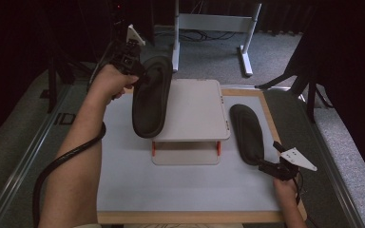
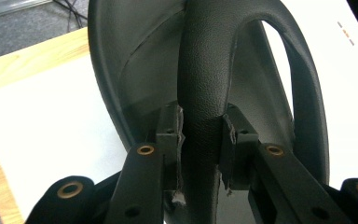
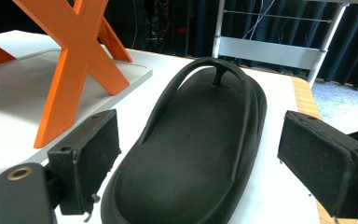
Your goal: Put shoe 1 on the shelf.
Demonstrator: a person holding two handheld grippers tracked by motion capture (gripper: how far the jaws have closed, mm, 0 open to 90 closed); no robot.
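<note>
Left gripper (image 1: 135,66) raised over the white surface (image 1: 123,180), jaws pinching the strap (image 2: 203,93) of a black flip-flop (image 1: 150,97) hanging tilted beside the small stand (image 1: 192,114). Right gripper (image 1: 271,167) low, jaws spread wide around the heel of a second flip-flop (image 3: 196,154) lying flat beside the stand.

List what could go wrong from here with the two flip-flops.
1. The left gripper holds the lifted flip-flop by its strap alone, so it may swing or slip out.
2. That hanging flip-flop could knock the small raised stand below.
3. The right gripper is open around the heel of the flat flip-flop; closing may only pinch its edge.
</note>
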